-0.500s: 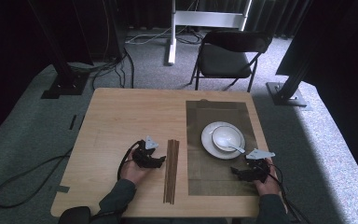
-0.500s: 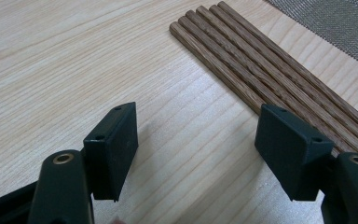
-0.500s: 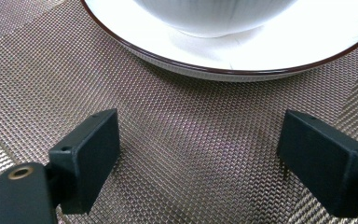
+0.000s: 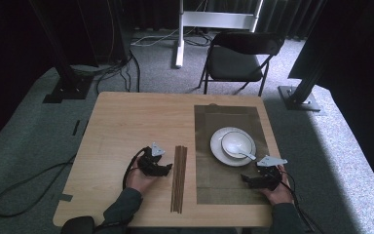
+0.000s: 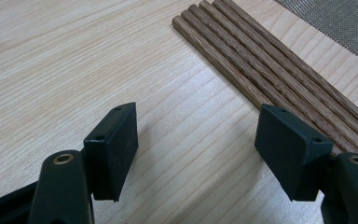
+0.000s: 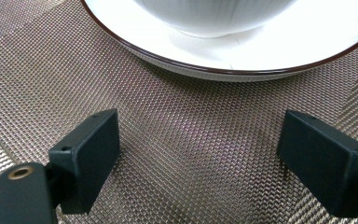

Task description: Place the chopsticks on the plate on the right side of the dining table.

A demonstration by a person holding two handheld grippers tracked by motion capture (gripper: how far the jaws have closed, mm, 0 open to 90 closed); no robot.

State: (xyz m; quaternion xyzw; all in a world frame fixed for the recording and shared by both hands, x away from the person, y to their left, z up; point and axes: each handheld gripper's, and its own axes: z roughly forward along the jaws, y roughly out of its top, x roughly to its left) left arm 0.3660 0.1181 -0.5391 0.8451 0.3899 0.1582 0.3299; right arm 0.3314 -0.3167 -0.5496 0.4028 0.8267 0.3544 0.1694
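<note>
Chopsticks (image 4: 178, 178) are seen untouched near the table's (image 4: 126, 122) front edge, beside the placemat (image 4: 226, 117). Left gripper (image 4: 168, 168) and right gripper (image 4: 245, 179) fingers are spread, empty; nothing has been grasped yet.

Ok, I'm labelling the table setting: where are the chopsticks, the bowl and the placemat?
chopsticks (image 4: 178, 178), high view, middle of the bundle.
bowl (image 4: 237, 143), high view, inner wall.
placemat (image 4: 221, 183), high view, bare weave below the plate.

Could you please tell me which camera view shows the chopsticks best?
The high view: the chopsticks lie full length beside the placemat. The left gripper view shows only their ends, close up, grain visible.
</note>
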